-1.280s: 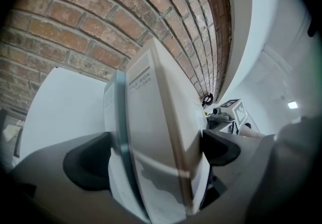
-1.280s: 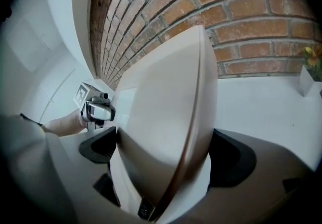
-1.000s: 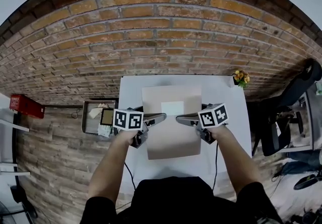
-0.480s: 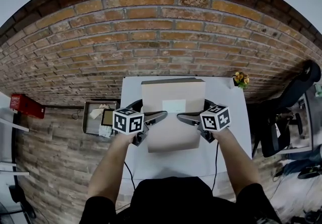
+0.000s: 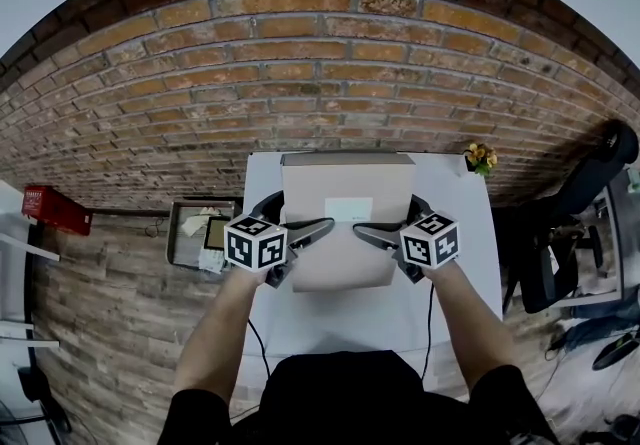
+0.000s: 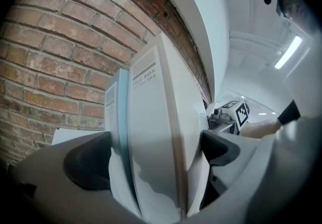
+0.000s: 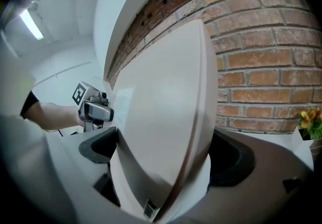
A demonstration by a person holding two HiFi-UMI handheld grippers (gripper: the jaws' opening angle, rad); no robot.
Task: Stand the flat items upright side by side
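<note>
The left claw (image 5: 322,226) and right claw (image 5: 360,229) clamp opposite edges of the flat beige cardboard file box (image 5: 346,183); stiff, probably light.

Flat beige file box (image 5: 346,245), held nearly upright.
Broad face to the head view, white label (image 5: 348,210) on its upper half. Spine reads "FILE BOX", with a pale blue strip alongside. Left claw (image 5: 322,226) clamps its left edge, right claw (image 5: 360,229) its right edge, above the white counter (image 5: 455,208).
</note>
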